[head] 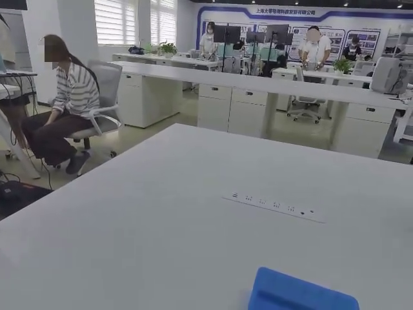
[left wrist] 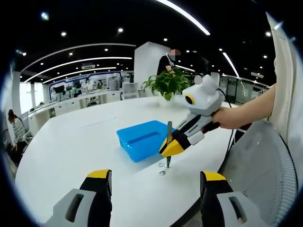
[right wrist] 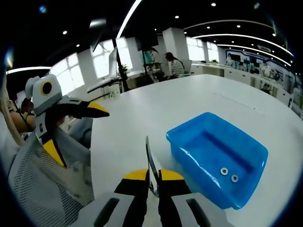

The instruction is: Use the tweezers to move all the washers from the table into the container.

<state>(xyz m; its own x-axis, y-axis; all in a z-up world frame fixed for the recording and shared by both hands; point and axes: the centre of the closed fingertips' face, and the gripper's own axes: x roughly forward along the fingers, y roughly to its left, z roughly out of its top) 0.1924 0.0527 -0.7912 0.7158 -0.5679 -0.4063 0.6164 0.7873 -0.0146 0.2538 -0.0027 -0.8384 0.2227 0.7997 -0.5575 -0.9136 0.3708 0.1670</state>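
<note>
I am looking at a white table [head: 161,213] that carries a blue plastic container [left wrist: 139,152]. In the left gripper view, two small metal washers [left wrist: 162,173] lie close together on the bare tabletop, just beside the container on its near side. In the head view, a flush socket strip [head: 274,206] is set into the surface beyond the container, well apart from it.
</note>
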